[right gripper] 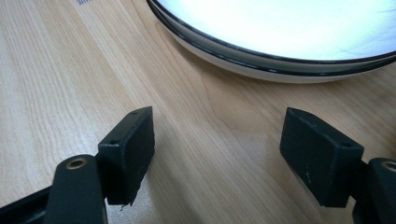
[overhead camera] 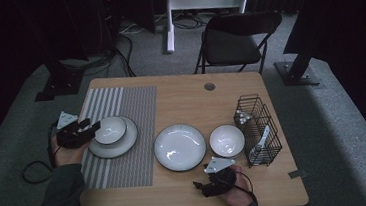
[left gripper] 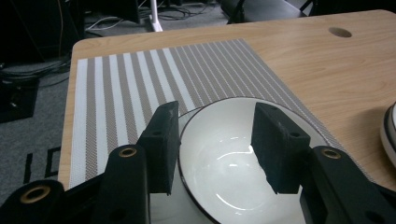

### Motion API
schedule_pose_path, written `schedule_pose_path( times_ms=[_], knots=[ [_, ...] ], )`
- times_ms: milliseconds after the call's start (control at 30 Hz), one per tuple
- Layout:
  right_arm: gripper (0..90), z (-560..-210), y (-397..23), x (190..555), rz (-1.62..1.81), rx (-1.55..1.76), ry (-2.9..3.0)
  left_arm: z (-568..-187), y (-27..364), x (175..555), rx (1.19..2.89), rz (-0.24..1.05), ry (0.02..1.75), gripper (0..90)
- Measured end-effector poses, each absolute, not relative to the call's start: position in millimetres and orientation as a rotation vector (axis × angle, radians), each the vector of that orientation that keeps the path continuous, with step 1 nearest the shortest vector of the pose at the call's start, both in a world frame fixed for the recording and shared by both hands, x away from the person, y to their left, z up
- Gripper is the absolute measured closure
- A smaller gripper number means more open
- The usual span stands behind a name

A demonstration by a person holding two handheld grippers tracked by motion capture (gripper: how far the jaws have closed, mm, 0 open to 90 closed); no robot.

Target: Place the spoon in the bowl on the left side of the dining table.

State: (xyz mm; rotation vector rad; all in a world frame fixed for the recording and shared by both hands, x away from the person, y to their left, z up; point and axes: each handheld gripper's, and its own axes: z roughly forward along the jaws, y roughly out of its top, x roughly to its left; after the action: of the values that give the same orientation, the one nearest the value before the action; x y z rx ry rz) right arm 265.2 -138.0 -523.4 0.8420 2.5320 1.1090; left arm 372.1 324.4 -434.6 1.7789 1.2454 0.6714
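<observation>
My left gripper [overhead camera: 91, 126] stands wide, jaws straddling the rim of the small bowl [overhead camera: 109, 130] without gripping, left of frame. The bowl sits in a plate [overhead camera: 124, 142] on the striped mat [overhead camera: 136, 107]. My right gripper [overhead camera: 203, 185] gapes over bare table [overhead camera: 180, 98]. The high view alone shows the wire rack [overhead camera: 258, 129] holding cutlery.

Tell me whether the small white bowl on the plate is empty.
Empty: the small white bowl shows only a bare glossy inside.

Glossy ceramic bowl [left gripper: 224, 163] — woven placemat [left gripper: 140, 84]

bowl [left gripper: 224, 163] cut off below, wire rack [overhead camera: 257, 129] contents too small to identify
</observation>
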Motion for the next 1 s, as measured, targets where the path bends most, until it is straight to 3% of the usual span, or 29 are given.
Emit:
schedule_pose_path(
  times_ms=[300, 433, 567, 1000],
  knots=[
    [38.3, -498.5, -144.3, 257.5, 1.131, 0.839, 2.468, -431.6, 319.3, 368.4, 1.775, 0.629, 1.217, 52.2],
    [38.8, -490.3, -146.6, 255.8, 1.126, 0.838, 2.446, -429.6, 315.7, 366.4, 1.788, 0.621, 1.201, 52.2],
    [46.3, -466.1, -152.4, 250.1, 1.163, 0.835, 2.414, -428.9, 312.7, 364.9, 1.791, 0.631, 1.192, 52.3],
    [48.1, -428.0, -170.1, 246.1, 1.191, 0.795, 2.327, -431.8, 305.1, 360.8, 1.785, 0.614, 1.165, 52.4]
  ],
)
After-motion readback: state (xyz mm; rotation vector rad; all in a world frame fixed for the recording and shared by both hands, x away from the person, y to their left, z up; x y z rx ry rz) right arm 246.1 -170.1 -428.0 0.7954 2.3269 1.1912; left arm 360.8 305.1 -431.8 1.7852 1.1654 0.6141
